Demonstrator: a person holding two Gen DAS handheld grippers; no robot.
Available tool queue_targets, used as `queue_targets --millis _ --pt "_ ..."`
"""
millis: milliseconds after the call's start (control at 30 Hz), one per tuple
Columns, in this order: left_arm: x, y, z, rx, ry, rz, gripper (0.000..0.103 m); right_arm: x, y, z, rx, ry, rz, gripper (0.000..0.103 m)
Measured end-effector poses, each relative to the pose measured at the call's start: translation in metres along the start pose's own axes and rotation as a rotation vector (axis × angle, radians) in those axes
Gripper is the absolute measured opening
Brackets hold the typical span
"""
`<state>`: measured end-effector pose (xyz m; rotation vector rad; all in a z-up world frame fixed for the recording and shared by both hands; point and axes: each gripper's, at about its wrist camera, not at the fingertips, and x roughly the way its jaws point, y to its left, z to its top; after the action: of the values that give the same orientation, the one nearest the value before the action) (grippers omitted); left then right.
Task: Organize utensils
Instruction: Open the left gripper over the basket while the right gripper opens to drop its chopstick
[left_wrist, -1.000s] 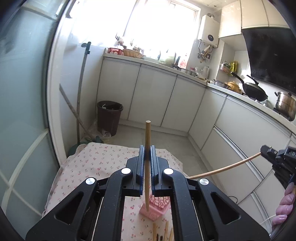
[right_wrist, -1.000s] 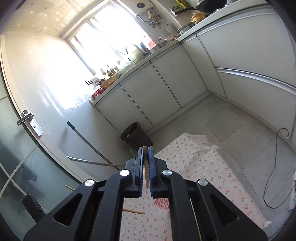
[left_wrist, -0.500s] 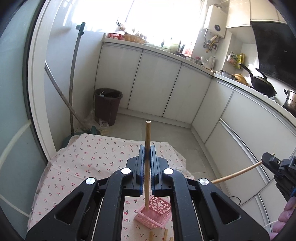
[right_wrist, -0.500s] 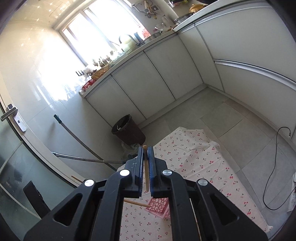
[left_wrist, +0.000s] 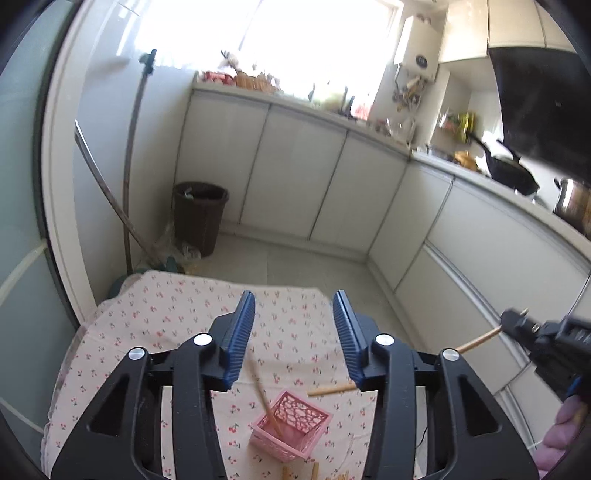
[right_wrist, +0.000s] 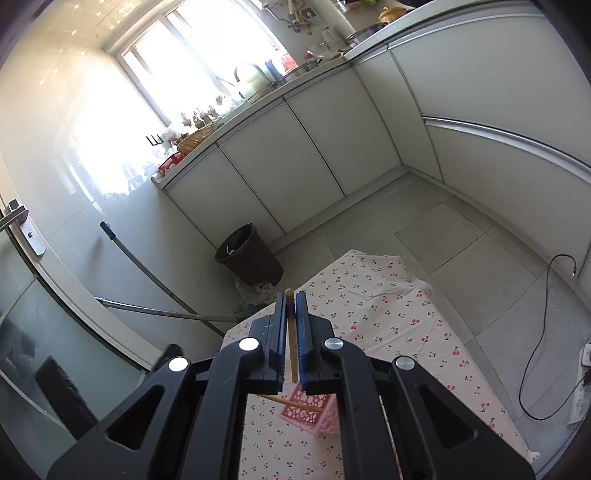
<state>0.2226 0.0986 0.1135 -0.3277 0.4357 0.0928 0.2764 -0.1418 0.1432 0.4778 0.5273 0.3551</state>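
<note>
Left gripper (left_wrist: 293, 334) is now released; its chopstick (left_wrist: 266, 404) is dropped into the basket (left_wrist: 291, 439).
Right gripper (right_wrist: 291, 332), clenched on a chopstick (right_wrist: 291, 339), is to be lowered there next.

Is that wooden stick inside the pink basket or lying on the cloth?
Inside. The wooden stick leans with its lower end in the pink basket, and the open left gripper above no longer holds it.

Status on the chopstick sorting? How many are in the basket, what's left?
Done: one chopstick stands tilted in the pink basket, and the left gripper above it is open and empty. In hand: the right gripper is shut on a second chopstick, not yet over the basket. Left: loose sticks lie on the cloth near the basket; the count is cut off by the frame.
</note>
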Motion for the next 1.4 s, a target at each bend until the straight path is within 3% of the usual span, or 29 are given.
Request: queue_targets --millis 333,467,600,867,1000,1233,1400 --pt "0.005 0.011 -0.008 -0.023 0.051 0.029 0.045 0.027 0.003 -0.018 -0.031 0.063 -0.053 0.005" --pt "0.008 0.015 -0.013 -0.025 0.072 0.029 0.045 0.04 0.004 -0.026 -0.041 0.068 -0.029 0.009" --pt "0.002 0.015 -0.015 -0.012 0.062 0.033 0.045 0.042 0.009 -0.03 -0.05 0.08 -0.009 0.033" --pt "-0.007 0.015 -0.018 0.0 0.062 0.039 0.051 0.028 0.023 -0.038 -0.126 0.034 -0.043 0.04" --pt "-0.011 0.013 -0.022 0.012 0.066 0.045 0.059 0.024 0.022 -0.045 -0.148 0.03 -0.074 0.052" --pt "-0.025 0.011 -0.033 0.017 0.069 0.051 0.088 0.009 0.017 -0.062 -0.208 -0.012 -0.185 0.074" --pt "-0.035 0.008 -0.045 0.047 0.059 0.095 0.095 -0.002 0.007 -0.074 -0.235 -0.046 -0.275 0.085"
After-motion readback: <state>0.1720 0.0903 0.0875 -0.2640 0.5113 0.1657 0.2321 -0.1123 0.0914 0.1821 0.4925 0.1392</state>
